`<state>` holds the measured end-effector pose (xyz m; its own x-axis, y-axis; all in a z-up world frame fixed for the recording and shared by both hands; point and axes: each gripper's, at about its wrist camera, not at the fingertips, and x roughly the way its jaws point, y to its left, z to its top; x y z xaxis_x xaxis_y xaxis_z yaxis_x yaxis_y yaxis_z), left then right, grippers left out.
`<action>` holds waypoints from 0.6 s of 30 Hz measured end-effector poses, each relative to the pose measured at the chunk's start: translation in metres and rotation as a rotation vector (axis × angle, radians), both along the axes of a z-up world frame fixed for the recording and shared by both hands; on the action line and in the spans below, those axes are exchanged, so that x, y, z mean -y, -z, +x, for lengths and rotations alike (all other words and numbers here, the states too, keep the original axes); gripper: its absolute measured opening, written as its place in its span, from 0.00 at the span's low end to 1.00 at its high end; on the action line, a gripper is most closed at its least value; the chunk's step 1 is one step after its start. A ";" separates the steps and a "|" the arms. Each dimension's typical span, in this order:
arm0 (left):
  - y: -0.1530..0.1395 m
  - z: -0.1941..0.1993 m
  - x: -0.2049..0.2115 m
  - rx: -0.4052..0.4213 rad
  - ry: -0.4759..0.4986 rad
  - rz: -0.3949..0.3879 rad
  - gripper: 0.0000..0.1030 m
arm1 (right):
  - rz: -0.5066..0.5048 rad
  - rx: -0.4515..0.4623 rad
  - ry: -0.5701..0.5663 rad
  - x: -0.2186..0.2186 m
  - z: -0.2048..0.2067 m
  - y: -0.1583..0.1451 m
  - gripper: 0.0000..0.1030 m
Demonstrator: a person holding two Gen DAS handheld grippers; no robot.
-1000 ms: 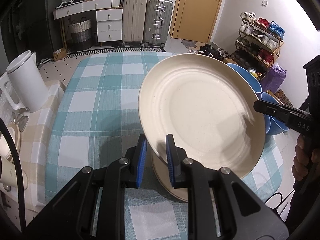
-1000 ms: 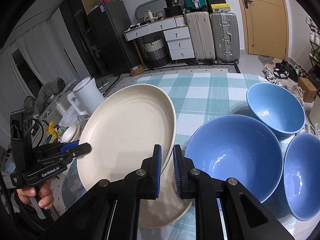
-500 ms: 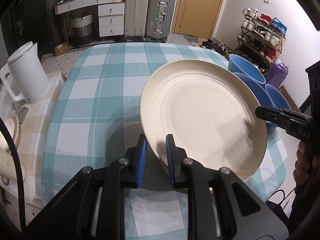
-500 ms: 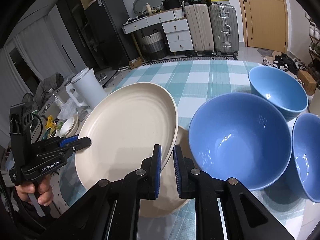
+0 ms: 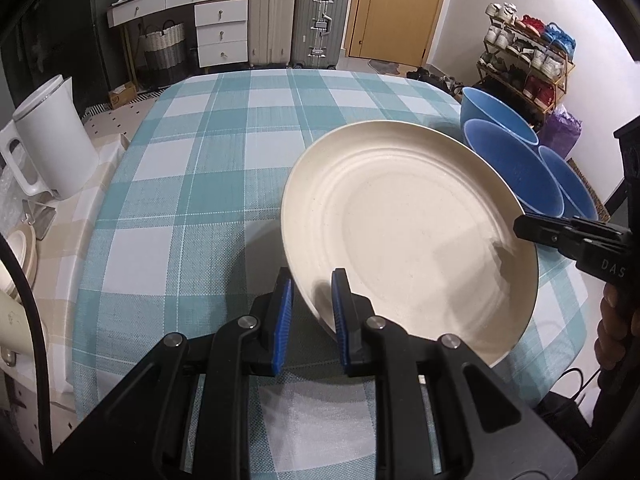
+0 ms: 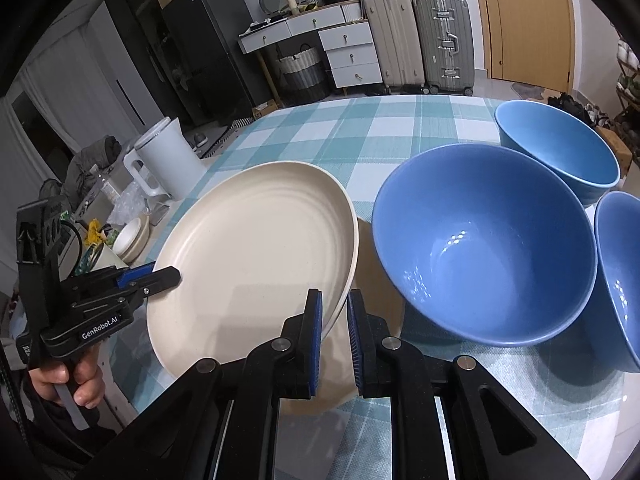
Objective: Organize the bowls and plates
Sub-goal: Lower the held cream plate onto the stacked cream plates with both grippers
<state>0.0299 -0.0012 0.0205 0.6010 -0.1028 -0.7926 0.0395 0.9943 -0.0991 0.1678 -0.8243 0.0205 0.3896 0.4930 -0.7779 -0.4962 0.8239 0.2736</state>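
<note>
**Lowering the cream plate onto the one below**

Holding one cream plate [image 5: 408,232] by its rim, the left gripper [image 5: 310,300] pinches the near edge and the right gripper [image 6: 334,320] pinches the opposite edge. Both sets of jaws are clamped tight on it.

A second ago the plate sat higher in both views and more of the second plate [image 6: 356,368] showed under it. Now the held plate is lower and nearly flat, close over the checked tablecloth [image 5: 192,184]. That looks like the plates are almost stacked, so letting go is likely the next step.

The left wrist view hides the bottom plate fully behind the held one. Only the right wrist view shows a cream sliver of it, at the lower middle of the frame. It also shows all three blue bowls [image 6: 484,248] clearly on the right side, still apart and not nested. In the left wrist view they are packed together at the right edge.
</note>
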 end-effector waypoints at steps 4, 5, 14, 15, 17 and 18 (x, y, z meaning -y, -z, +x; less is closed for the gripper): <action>0.005 0.001 0.003 -0.007 0.003 0.016 0.15 | -0.011 -0.007 0.009 0.002 -0.002 0.006 0.14; 0.007 0.002 0.003 -0.008 0.002 0.019 0.15 | -0.015 -0.009 0.009 0.002 -0.003 0.008 0.14; 0.017 0.006 0.015 -0.015 0.019 0.046 0.15 | -0.027 -0.024 0.029 0.007 -0.005 0.018 0.14; 0.018 0.006 0.016 -0.017 0.020 0.046 0.15 | -0.026 -0.028 0.033 0.008 -0.004 0.019 0.14; 0.021 0.007 0.018 -0.021 0.022 0.054 0.15 | -0.030 -0.028 0.036 0.009 -0.004 0.020 0.14; 0.023 0.008 0.020 -0.021 0.022 0.068 0.15 | -0.029 -0.030 0.038 0.010 -0.004 0.021 0.14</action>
<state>0.0374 -0.0215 -0.0020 0.5825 -0.0617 -0.8105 0.0603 0.9976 -0.0326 0.1638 -0.8340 -0.0002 0.3844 0.4552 -0.8031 -0.4562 0.8500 0.2634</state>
